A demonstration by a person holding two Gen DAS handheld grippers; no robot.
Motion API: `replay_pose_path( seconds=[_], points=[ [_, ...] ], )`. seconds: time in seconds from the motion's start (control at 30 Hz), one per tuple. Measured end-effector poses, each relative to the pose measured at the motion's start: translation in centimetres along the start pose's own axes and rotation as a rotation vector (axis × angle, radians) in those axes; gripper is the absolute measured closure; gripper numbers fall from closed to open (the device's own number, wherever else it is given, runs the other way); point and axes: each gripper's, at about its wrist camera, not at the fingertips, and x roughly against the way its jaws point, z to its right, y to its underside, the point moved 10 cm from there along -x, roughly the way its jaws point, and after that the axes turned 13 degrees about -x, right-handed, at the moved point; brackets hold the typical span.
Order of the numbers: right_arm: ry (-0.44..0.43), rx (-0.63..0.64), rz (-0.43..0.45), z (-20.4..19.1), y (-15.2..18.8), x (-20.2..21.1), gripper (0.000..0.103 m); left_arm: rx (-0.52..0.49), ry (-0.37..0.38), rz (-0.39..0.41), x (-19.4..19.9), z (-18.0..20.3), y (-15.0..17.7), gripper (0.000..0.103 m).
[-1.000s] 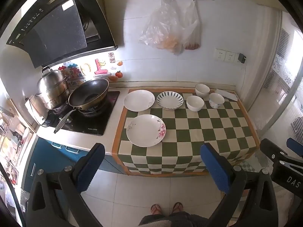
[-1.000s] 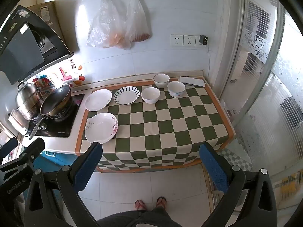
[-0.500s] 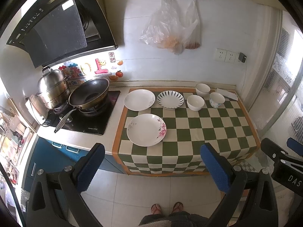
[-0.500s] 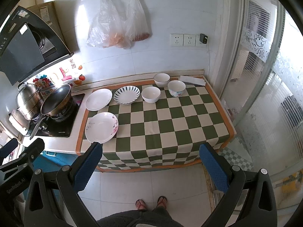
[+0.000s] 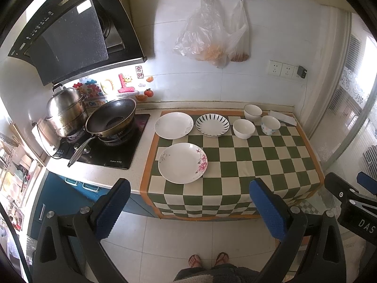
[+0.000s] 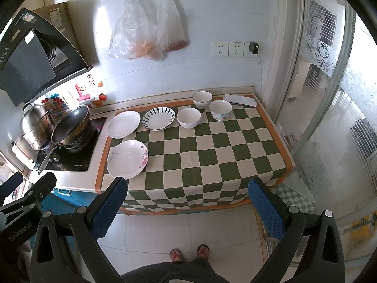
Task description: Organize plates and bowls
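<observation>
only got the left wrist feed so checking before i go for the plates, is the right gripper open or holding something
Observer: The right gripper is open and empty, its blue pads wide apart.
Operator: where is it relative to the counter
Observer: In front of the counter, above the floor; the hanging edge of the checked cloth shows between its fingers.
Operator: touching any dish
Observer: No. The flowered plate lies on the cloth just beyond the pad on the left of its view, apart from it.
</observation>
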Motion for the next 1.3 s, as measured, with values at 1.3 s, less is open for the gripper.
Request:
replay_pose_path(
  seconds=[1.3],
  points=[
    [-0.007,-0.007,-0.001,-0.4,0.0,-1.3,0.0,-0.001,-0.006,-0.001,-0.2,-0.3,-0.2,0.0]
  ],
)
